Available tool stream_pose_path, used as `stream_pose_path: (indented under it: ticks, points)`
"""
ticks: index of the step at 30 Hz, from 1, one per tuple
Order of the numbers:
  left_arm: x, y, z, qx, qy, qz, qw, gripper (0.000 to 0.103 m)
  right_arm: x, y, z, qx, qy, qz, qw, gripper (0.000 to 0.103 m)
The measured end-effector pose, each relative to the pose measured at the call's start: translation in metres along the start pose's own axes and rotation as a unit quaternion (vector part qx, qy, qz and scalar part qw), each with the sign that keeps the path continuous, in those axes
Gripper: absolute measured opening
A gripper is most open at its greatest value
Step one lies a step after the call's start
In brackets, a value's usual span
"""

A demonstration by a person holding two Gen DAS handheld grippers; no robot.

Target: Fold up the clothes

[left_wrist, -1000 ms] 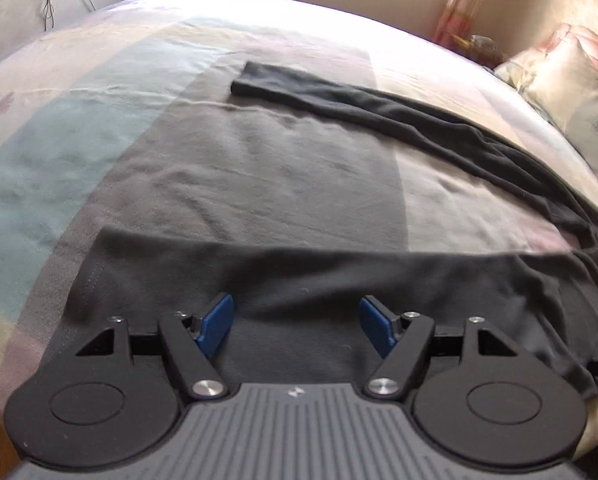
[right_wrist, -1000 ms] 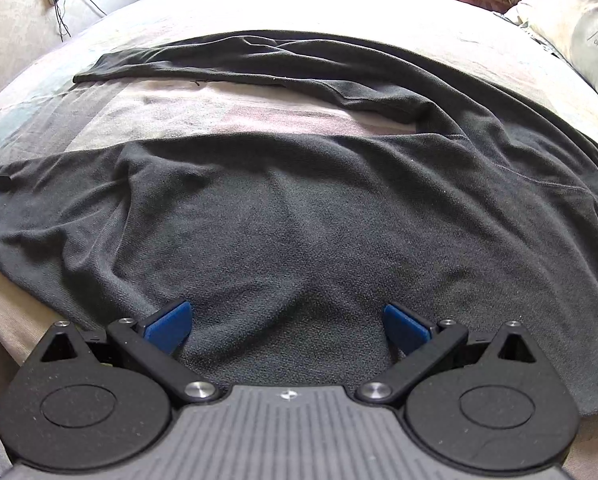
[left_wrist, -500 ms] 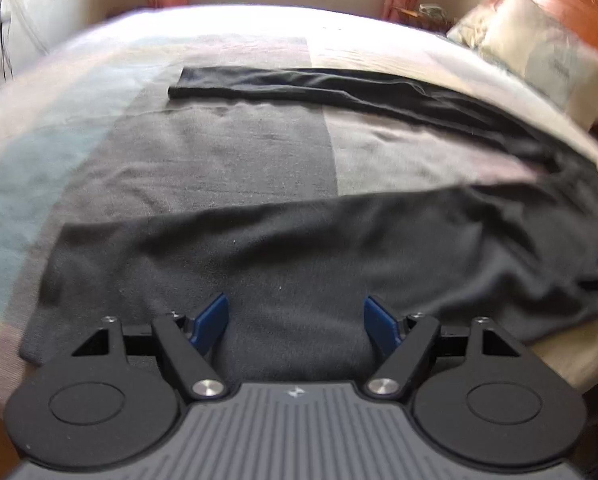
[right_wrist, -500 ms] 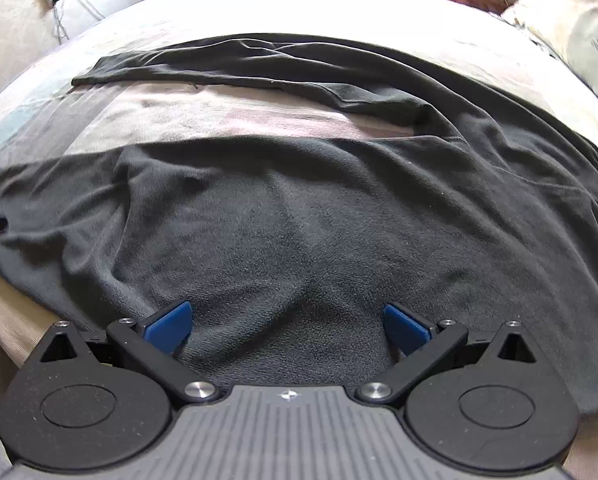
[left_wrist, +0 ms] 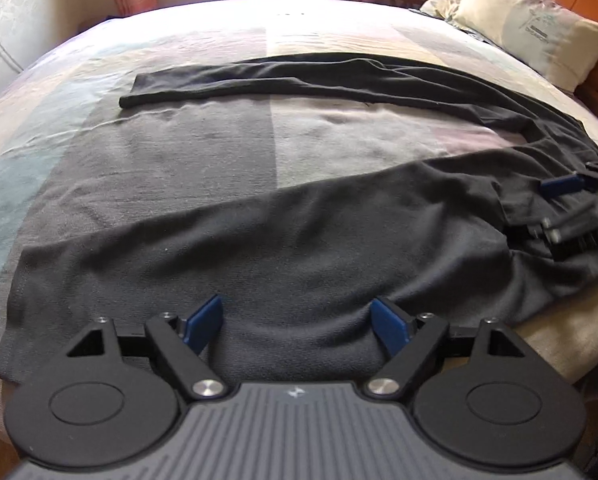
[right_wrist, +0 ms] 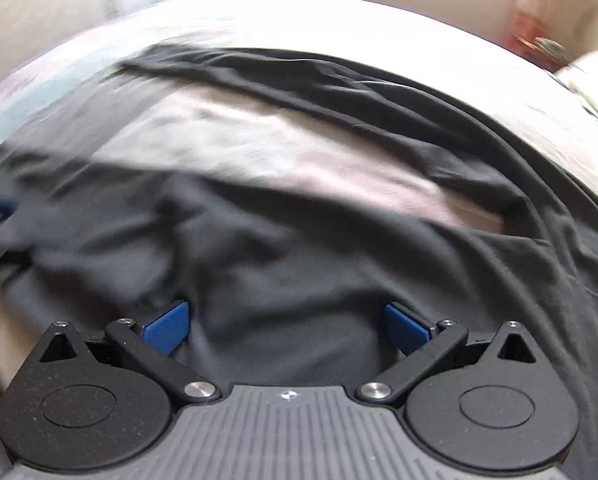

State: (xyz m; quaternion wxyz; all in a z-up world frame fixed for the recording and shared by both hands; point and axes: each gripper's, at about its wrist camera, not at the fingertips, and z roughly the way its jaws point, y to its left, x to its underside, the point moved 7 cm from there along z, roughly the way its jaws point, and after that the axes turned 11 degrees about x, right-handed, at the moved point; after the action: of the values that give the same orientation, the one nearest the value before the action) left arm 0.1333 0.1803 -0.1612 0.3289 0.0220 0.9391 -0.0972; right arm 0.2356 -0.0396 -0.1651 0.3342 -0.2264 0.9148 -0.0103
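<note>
**Mia:** While the left gripper (left_wrist: pixel 297 322) hangs over the near edge of the big bed with the patchwork cover (left_wrist: pixel 171 168), where are the clothes?

**Tom:** The dark grey, soft knit trousers (left_wrist: pixel 283 240) lie flat on the bed. One long leg runs side to side right in front of the left gripper. The other leg (left_wrist: pixel 299 76) lies farther back, near the pale pillow (left_wrist: pixel 535 28).

**Mia:** Are the blue fingers (left_wrist: pixel 205 322) pinching it?

**Tom:** No. They are spread wide and opening more. The cloth lies under the gap, but nothing presses on it.

**Mia:** And the right gripper (right_wrist: pixel 287 324)?

**Tom:** Its fingers are spread wide too, with nothing pinched. It sits over the thick top part of the trousers. That view is blurry.

**Mia:** Which one is nearer the leg's end?

**Tom:** The left one. The hem (left_wrist: pixel 13 320) is off to its left, at the bed's edge. I think the left takes that end and the right takes the waist end.
</note>
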Motion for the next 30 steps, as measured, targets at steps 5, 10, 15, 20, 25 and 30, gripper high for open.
stream_pose_path:
  ticks: [5,10,15,20,25,30]
  points:
    - [-0.003,-0.002,-0.007,-0.001,-0.010,-0.007,0.9999,0.081,-0.006,-0.016,-0.010,-0.022,0.005,0.040,0.999,0.103]
    - [-0.008,-0.017,-0.021,0.031,-0.020,0.010,0.9993,0.081,0.011,-0.014,-0.049,-0.120,-0.019,0.020,0.992,0.102]
    - [-0.005,-0.052,-0.032,0.109,-0.018,0.031,0.9934,0.081,0.024,0.001,-0.077,-0.205,-0.026,0.000,0.978,0.098]
    - [0.005,-0.059,-0.015,0.162,-0.008,-0.009,0.9867,0.082,0.031,0.020,-0.087,-0.225,-0.027,0.004,0.974,0.098]
    - [0.003,-0.033,-0.005,0.091,-0.009,-0.044,0.9948,0.080,0.036,0.015,-0.086,-0.191,-0.023,0.016,0.981,0.098]
    - [-0.007,-0.022,-0.019,0.069,-0.018,-0.036,0.9968,0.080,0.045,-0.016,-0.082,-0.165,-0.019,0.063,0.984,0.098]
